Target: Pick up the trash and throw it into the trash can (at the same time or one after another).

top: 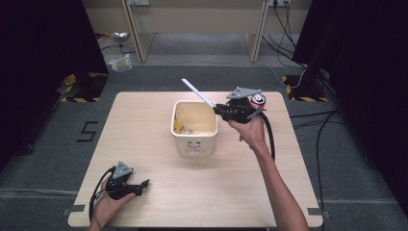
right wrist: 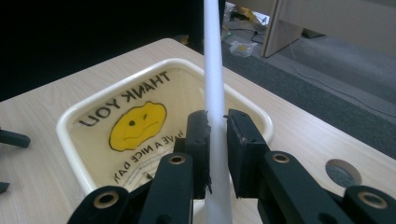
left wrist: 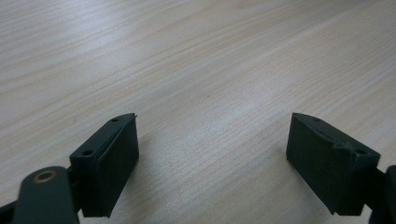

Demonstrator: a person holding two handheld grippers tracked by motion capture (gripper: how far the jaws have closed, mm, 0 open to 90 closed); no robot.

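The counter took up most of the high view, a pale wood slab running from lower left to upper right of the frame. Just above its centre sat the cream bin, square and open-topped, with a yellow face and "THANK YOU" lettering on the liner inside it.

At the lower left of the high view the left gripper lay low on the counter in the person's hand, its fingers spread wide apart with nothing but bare wood between them.

Right of the bin, the right gripper was held above the rim, its fingers closed on the white straw.

The straw looked light, thin and smooth, probably a hollow plastic tube, though its material could not be told for certain. It would likely slip or crush under a hard pinch, so a gentle hold near one end, as here, seemed right.

Its long axis ran from the fingers toward the upper left of the high view, free end pointing up and away over the bin's far right corner. In the right gripper view it rose nearly straight up the frame.
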